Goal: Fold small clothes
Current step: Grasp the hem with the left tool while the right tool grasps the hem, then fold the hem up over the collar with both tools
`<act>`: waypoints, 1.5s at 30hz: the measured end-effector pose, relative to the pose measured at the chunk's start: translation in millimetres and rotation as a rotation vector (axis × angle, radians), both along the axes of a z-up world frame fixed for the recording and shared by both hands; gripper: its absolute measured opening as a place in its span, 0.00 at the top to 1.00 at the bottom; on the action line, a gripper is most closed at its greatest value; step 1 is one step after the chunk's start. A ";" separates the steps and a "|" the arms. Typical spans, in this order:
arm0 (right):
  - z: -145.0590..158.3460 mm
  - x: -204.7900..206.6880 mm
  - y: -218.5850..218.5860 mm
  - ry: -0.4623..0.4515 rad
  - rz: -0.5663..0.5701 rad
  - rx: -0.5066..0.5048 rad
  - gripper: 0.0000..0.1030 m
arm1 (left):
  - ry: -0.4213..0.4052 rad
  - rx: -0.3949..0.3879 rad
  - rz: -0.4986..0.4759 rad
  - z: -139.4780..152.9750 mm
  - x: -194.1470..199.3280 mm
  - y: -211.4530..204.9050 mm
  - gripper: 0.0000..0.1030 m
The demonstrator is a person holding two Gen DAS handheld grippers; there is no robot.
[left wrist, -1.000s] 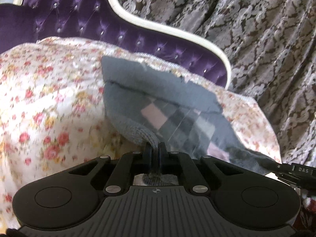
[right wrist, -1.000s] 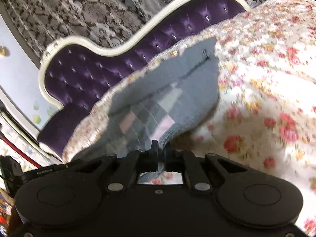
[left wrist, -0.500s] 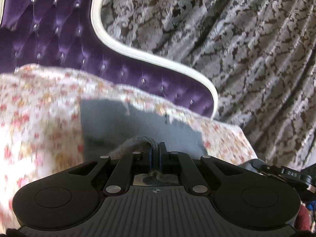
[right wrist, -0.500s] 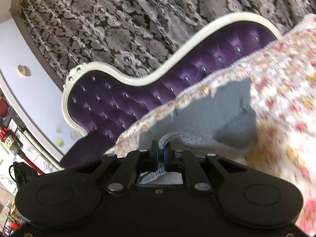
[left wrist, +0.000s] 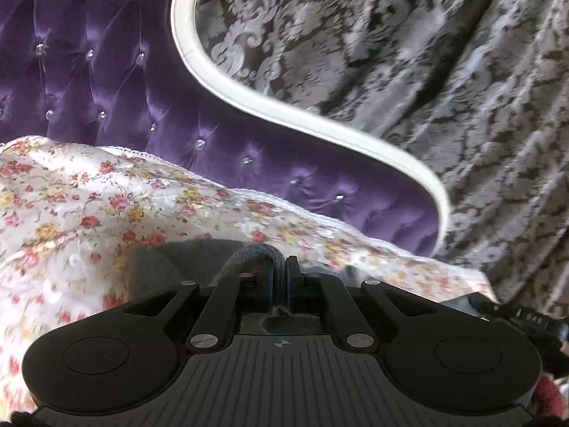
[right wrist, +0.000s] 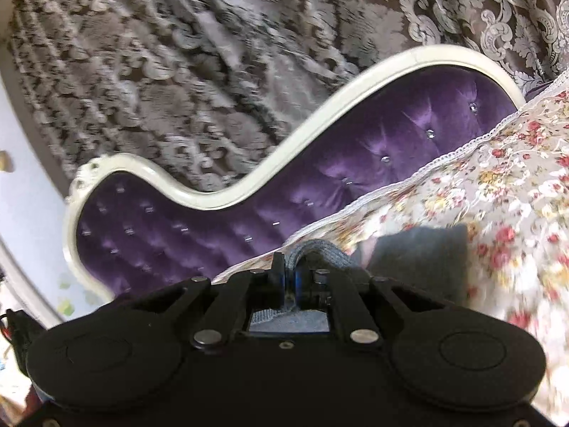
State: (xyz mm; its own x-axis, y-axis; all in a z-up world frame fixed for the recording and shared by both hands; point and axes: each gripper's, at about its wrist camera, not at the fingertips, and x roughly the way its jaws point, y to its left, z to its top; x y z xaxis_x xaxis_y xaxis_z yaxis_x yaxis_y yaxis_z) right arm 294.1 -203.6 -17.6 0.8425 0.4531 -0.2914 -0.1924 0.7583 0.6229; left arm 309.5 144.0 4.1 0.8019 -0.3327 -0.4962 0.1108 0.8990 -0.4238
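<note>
Now both grippers, left (left wrist: 278, 277) and right (right wrist: 291, 277), have their jaws clenched on the knit hem of the grey garment (right wrist: 423, 259), which lies on the bedspread (left wrist: 71, 213) near the headboard (left wrist: 106, 71). If one corner slips out, the fold may land crooked.

You are in a home, most likely a bedroom. In front of you stands a headboard (left wrist: 117, 82) of purple tufted velvet with small shiny buttons, and a curved cream frame (left wrist: 284, 114) runs along its top edge. Near you lies a bedspread (left wrist: 71, 213) with a print of small red and yellow flowers and a white lace border. Behind the headboard hangs a heavy curtain (left wrist: 444, 71) in brown and silver with a large ornament pattern. At the far left of the right camera's view you see a pale blue wall (right wrist: 21, 213).
</note>
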 end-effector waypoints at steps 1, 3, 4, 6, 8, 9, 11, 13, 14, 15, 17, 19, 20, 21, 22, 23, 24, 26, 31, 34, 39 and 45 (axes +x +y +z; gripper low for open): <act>-6.5 13.2 -1.0 0.007 -0.012 -0.003 0.87 | 0.006 0.012 0.006 -5.5 9.6 -1.6 0.94; -17.8 35.3 -1.6 0.024 -0.028 -0.013 0.87 | 0.029 0.025 0.009 -15.3 29.3 -4.1 0.94; -22.8 45.8 -1.6 0.034 -0.033 -0.019 0.87 | 0.040 0.028 0.016 -20.1 38.0 -5.0 0.94; -33.3 66.1 -0.3 0.060 -0.041 -0.035 0.87 | 0.063 0.040 0.023 -29.4 53.3 -6.0 0.94; -44.1 83.9 1.6 0.092 -0.045 -0.048 0.87 | 0.088 0.049 0.034 -39.2 67.6 -7.3 0.94; -48.7 92.0 2.7 0.107 -0.051 -0.052 0.87 | 0.099 0.052 0.042 -43.7 73.4 -7.5 0.94; -58.5 105.9 3.8 0.136 -0.056 -0.063 0.87 | 0.115 0.064 0.057 -52.4 85.1 -7.8 0.94; -67.3 116.3 5.0 0.161 -0.065 -0.082 0.87 | 0.124 0.089 0.076 -59.4 94.8 -7.7 0.94; -71.6 120.5 5.4 0.175 -0.070 -0.091 0.87 | 0.130 0.097 0.080 -62.1 99.0 -7.0 0.94; -75.3 124.5 5.6 0.187 -0.074 -0.098 0.87 | 0.139 0.102 0.083 -64.8 103.5 -6.2 0.94; -82.9 131.6 5.0 0.213 -0.084 -0.107 0.87 | 0.159 0.113 0.096 -69.5 111.3 -3.9 0.93; -90.2 138.6 4.7 0.239 -0.089 -0.113 0.87 | 0.172 0.127 0.109 -72.4 115.7 -1.4 0.92; -93.4 141.3 5.1 0.251 -0.089 -0.118 0.87 | 0.173 0.130 0.110 -72.9 116.2 0.1 0.91; -95.5 142.8 5.7 0.259 -0.089 -0.121 0.86 | 0.176 0.136 0.114 -72.5 115.8 1.7 0.83; -97.2 143.2 5.6 0.261 -0.086 -0.122 0.86 | 0.169 0.141 0.122 -70.2 113.3 3.8 0.77; -97.2 143.5 5.8 0.259 -0.083 -0.122 0.86 | 0.154 0.145 0.128 -67.0 109.0 5.7 0.71; -96.4 143.0 5.5 0.252 -0.081 -0.123 0.83 | 0.138 0.153 0.129 -63.2 104.5 6.3 0.71; -90.4 139.0 4.4 0.222 -0.088 -0.140 0.56 | 0.101 0.186 0.106 -53.5 92.5 5.0 0.66; -65.6 113.7 -6.1 0.118 -0.094 -0.177 0.30 | 0.082 0.256 -0.002 -45.9 69.3 -0.4 0.56; -54.8 90.7 -13.4 0.099 -0.075 -0.216 0.30 | 0.101 0.261 -0.035 -52.4 53.3 -2.1 0.56; -59.0 55.4 -12.9 0.117 -0.014 -0.339 0.48 | 0.081 0.348 -0.087 -67.7 23.5 -15.0 0.56; -80.7 38.3 -1.5 0.187 0.009 -0.453 0.58 | 0.095 0.384 -0.065 -83.2 19.2 -12.7 0.54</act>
